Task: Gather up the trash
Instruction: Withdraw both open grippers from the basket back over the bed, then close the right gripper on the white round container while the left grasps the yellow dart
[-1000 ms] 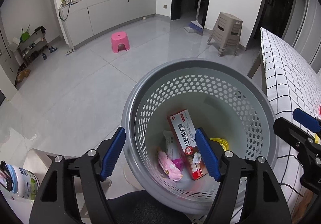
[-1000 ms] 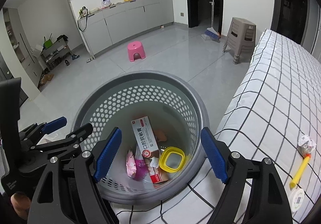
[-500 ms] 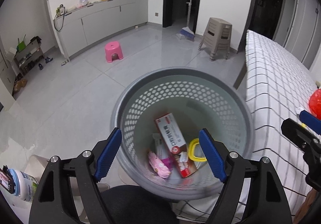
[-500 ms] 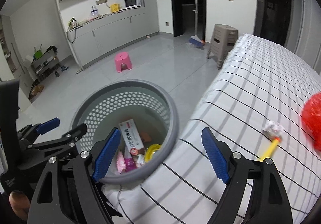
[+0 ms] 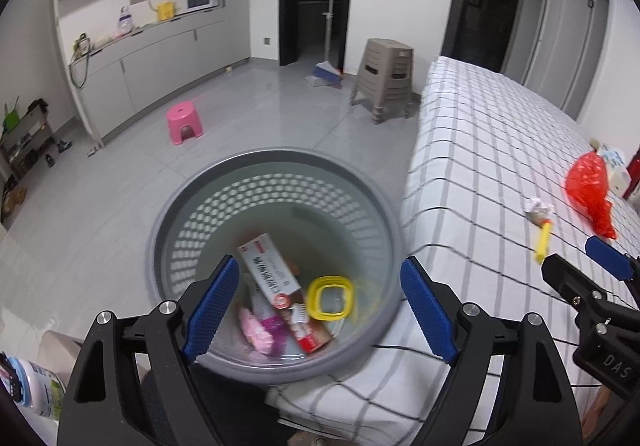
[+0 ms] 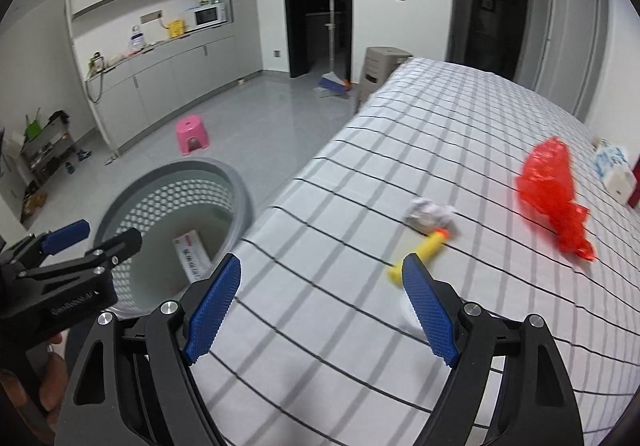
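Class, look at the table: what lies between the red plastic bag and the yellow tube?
A crumpled paper wad lies between the red plastic bag and the yellow tube, clearest in the right wrist view.

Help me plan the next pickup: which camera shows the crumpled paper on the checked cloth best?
The right wrist view: the crumpled paper lies large and near centre, touching the yellow tube's orange tip. In the left wrist view it is small, near the right edge.

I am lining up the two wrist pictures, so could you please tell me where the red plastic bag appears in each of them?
Left wrist view: the red plastic bag lies at the far right edge, on the checked cloth, beyond the yellow tube.
Right wrist view: the bag sits right of centre, larger, to the right of the crumpled paper.
Shared landmark: the pink stool on the floor, left of centre in both views.
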A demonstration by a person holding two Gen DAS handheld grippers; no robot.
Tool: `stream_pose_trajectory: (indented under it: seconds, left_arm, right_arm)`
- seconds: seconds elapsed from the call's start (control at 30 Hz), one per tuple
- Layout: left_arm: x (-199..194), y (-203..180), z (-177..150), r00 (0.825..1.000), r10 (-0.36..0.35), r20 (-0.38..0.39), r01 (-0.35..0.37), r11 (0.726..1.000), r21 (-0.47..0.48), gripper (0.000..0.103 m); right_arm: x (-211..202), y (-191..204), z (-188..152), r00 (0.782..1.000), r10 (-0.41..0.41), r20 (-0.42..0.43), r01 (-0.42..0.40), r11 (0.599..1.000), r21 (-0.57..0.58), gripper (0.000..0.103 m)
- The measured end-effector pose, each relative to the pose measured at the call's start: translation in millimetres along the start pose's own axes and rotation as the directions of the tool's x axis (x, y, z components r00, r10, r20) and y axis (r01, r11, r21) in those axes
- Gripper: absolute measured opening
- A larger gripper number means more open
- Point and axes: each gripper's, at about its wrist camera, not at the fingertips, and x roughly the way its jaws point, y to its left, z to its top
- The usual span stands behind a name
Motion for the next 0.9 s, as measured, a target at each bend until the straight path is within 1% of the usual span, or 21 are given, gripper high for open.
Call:
stream_pose_trajectory:
  seconds: [0.13, 0.27, 0.53, 0.63, 0.9]
  left_arm:
    - [-1.6, -23.0, 0.1, 1.000, -0.024, 0.004, 0.024, 0.999, 0.027, 0.083]
    - [-0.8, -44.6, -3.2, 0.999, -0.039, -0.003, 0.039, 0.998, 0.048, 0.085]
    - [8.6, -82.6, -7.4, 0.998, -0.059, -0.039, 0.063, 0.993, 0.103, 0.085]
    - [11.4, -95.7, -5.9, 0.997, -0.068, -0.044, 0.073, 0.990, 0.123, 0.086]
    - [23.2, -105.2, 3.0, 0.997, -0.061, -0.055, 0.068, 0.990, 0.122, 0.086]
  right_arm:
    - [-5.2, -31.3, -11.7, 0.999, -0.038, -0.011, 0.039, 0.999, 0.035, 0.079]
    - [-2.0, -58.4, -20.8, 0.998, -0.040, -0.050, 0.043, 0.996, 0.076, 0.079]
    - [2.3, -89.9, -29.4, 0.995, -0.058, -0.083, 0.067, 0.992, 0.110, 0.079]
    - [6.2, -102.3, -29.7, 0.995, -0.043, -0.094, 0.056, 0.989, 0.140, 0.079]
    - [24.2, -97.9, -31.2, 0.991, 0.002, -0.133, 0.017, 0.991, 0.135, 0.079]
